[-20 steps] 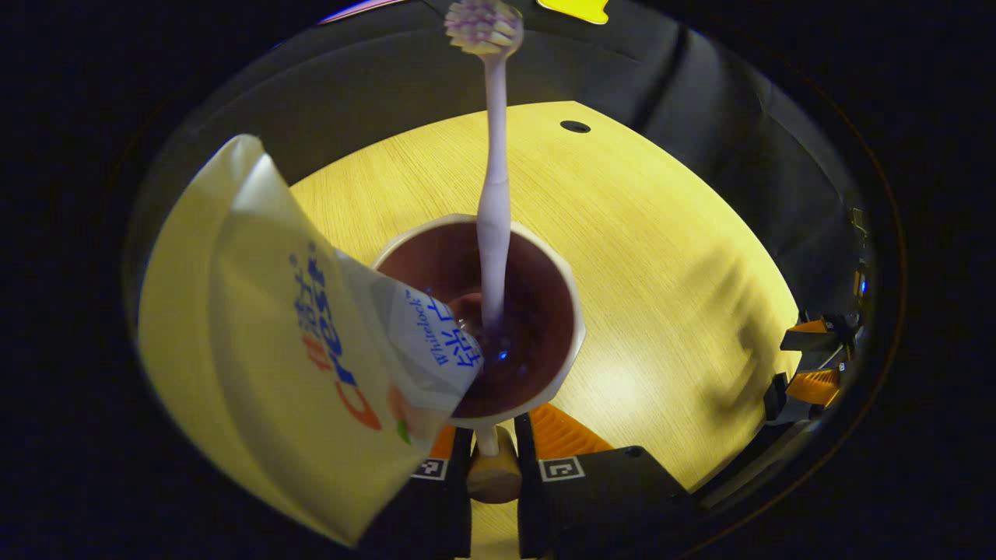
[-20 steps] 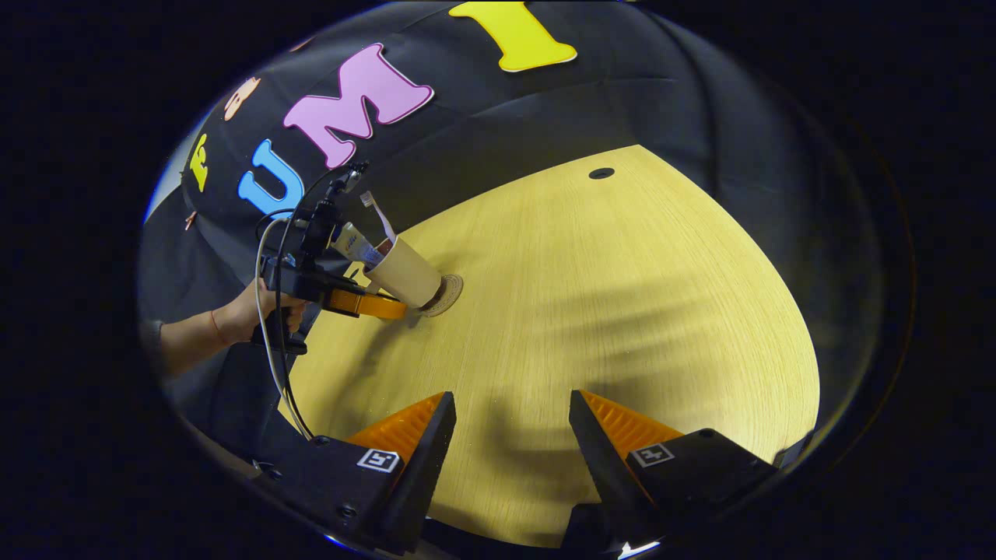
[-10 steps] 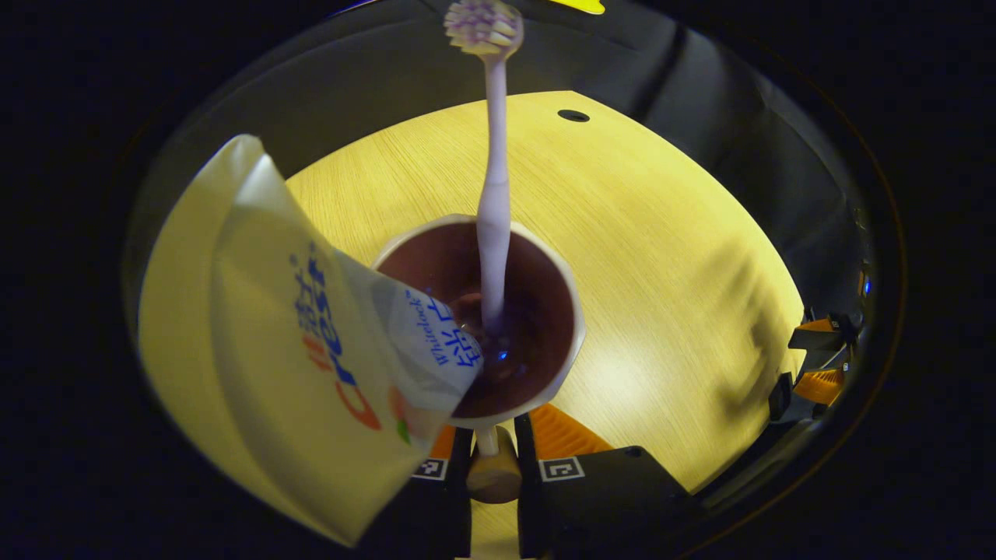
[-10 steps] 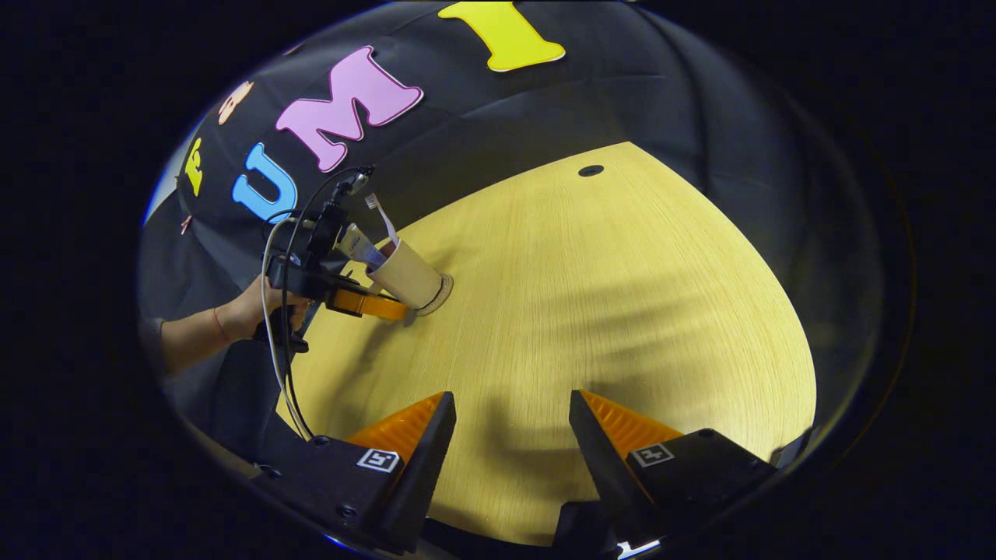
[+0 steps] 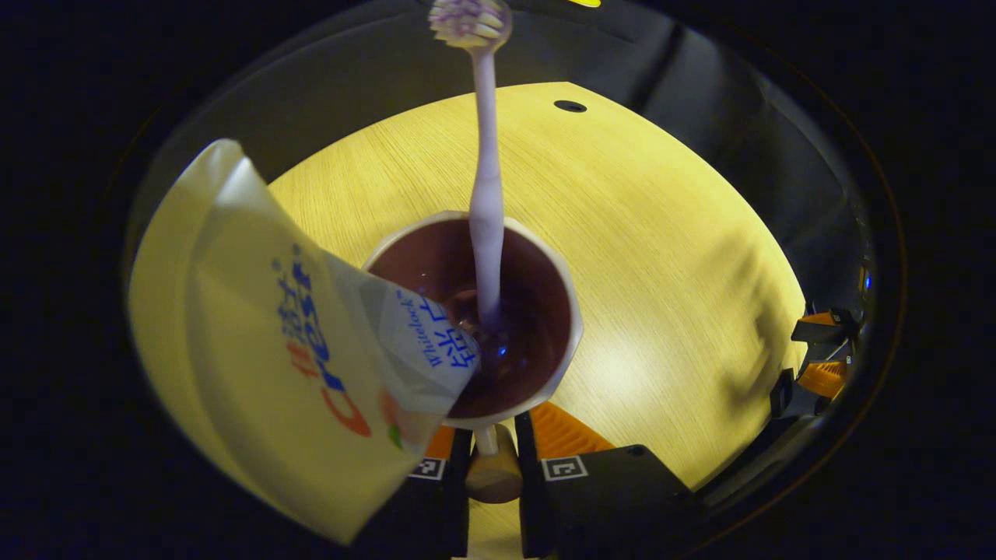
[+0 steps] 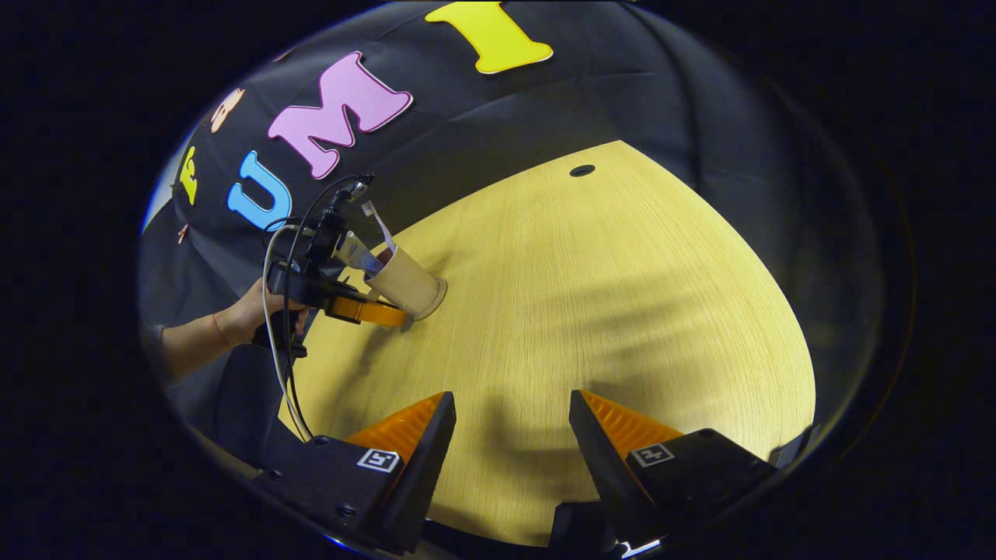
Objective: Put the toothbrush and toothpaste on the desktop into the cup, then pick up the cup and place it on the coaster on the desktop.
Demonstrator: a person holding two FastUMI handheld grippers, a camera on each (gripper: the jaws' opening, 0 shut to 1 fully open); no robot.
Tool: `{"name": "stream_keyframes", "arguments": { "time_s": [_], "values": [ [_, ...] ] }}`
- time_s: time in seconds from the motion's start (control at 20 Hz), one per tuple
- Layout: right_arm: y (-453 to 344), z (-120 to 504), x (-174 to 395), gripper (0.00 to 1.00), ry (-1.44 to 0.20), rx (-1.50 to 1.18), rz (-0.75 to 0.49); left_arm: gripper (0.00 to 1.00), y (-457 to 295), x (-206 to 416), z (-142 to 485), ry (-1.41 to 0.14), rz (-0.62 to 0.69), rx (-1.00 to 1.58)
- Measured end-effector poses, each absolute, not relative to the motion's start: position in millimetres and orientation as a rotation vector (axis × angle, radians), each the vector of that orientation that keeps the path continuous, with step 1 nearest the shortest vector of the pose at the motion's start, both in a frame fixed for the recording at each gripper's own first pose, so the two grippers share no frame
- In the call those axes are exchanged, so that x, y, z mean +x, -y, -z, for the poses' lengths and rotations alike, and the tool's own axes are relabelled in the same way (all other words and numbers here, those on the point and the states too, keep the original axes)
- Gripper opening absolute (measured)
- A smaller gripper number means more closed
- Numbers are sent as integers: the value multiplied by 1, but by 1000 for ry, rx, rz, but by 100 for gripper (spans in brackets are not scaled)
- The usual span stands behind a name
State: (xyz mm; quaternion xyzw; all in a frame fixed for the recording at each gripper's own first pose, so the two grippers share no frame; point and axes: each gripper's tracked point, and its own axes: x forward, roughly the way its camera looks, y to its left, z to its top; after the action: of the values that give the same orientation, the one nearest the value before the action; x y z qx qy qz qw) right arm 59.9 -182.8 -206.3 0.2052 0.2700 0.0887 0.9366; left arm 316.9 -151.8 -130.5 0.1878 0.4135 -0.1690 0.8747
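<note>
A beige cup with a dark red inside holds a pale purple toothbrush, bristles up, and a white toothpaste tube that leans out to the left. My left gripper is shut on the cup's tan handle. In the right gripper view the cup stands at the left of the table over a round coaster, of which a thin edge shows. The left gripper holds it from the side. My right gripper hangs open over bare wood, far from the cup.
The light wooden table has a small dark hole near its far edge. A hand holds the left gripper, and a cable trails down from it. The right gripper sits at the table's right edge.
The cup has shifted a little further over the coaster, which is now almost covered. The toothbrush leans slightly more to the left. The right gripper has barely moved.
</note>
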Motion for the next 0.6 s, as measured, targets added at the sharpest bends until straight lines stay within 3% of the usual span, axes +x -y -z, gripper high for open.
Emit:
{"name": "stream_keyframes", "arguments": {
  "time_s": [0.15,0.35,0.45,0.5,0.6],
  "values": [
    [182,206,59,91,-553,415,-185,34,151,316,131,-862,344,399],
    [183,205,57,91,-553,419,-186,63,154,316,127,-839,343,400],
    [183,204,57,91,-551,421,-184,69,157,315,126,-833,357,406],
    [184,204,56,91,-551,421,-185,80,158,314,125,-830,359,408],
    [184,202,55,91,-550,420,-184,85,159,312,123,-820,364,410]
  ]
}}
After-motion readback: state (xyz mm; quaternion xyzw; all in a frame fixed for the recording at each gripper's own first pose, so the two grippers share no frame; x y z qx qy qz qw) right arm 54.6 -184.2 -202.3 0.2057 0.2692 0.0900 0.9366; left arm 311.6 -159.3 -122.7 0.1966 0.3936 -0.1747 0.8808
